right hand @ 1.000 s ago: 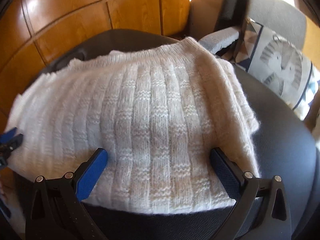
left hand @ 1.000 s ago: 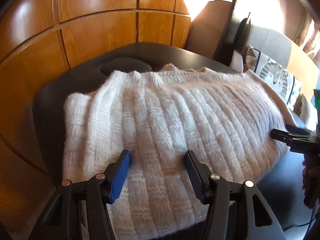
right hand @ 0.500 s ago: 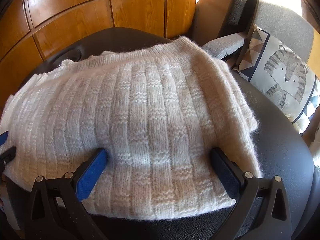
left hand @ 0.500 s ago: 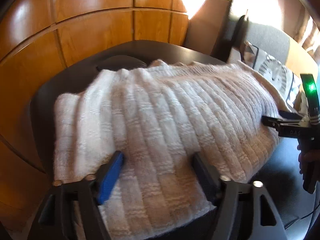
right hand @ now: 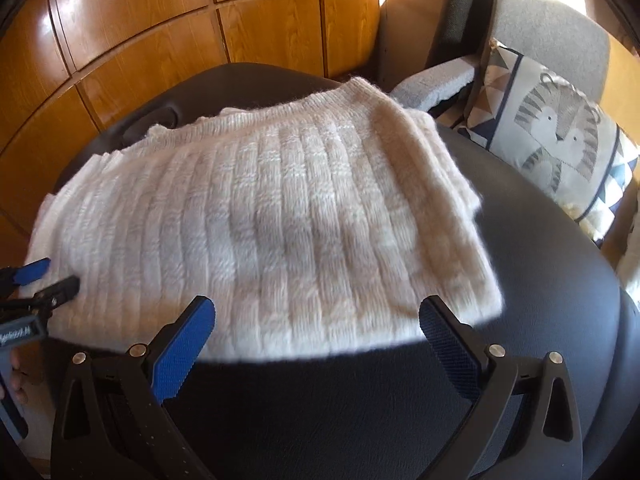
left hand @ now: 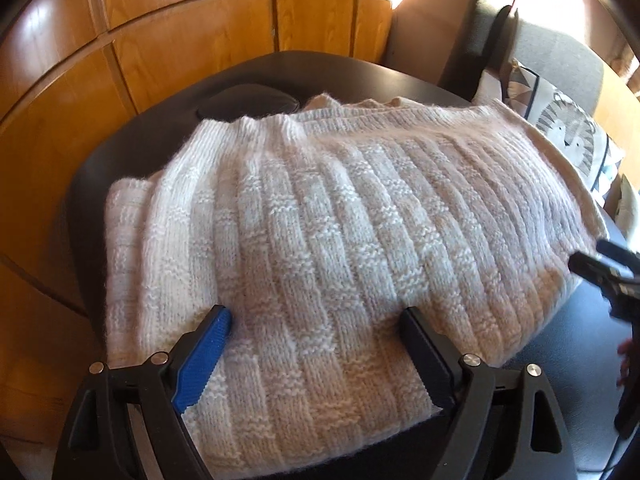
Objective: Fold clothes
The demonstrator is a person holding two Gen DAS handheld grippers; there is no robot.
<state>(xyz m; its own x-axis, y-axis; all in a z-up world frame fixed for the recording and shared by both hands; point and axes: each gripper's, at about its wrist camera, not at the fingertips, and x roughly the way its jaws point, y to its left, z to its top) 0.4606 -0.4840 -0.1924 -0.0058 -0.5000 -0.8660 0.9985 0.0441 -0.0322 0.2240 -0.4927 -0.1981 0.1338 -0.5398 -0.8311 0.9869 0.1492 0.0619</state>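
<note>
A cream ribbed knit sweater [left hand: 340, 232] lies folded on a black round table [left hand: 132, 140]; it also shows in the right wrist view [right hand: 272, 220]. My left gripper [left hand: 316, 320] is open, its fingers resting on the sweater's near edge, one on each side of a raised fold. My right gripper [right hand: 316, 312] is open and empty, just off the sweater's near edge above the bare tabletop [right hand: 360, 408]. The left gripper shows at the left edge of the right wrist view [right hand: 44, 276]; the right gripper shows at the right edge of the left wrist view [left hand: 600, 264].
Wooden wall panels [left hand: 180, 40] stand behind the table. A grey armchair [right hand: 552, 40] with a tiger-print cushion [right hand: 556, 136] sits at the right. A dark recess [left hand: 248, 104] in the tabletop lies behind the sweater.
My right gripper has pulled back off the sweater, which now lies flat on the table. My left gripper has opened wider and stays on the near edge.
</note>
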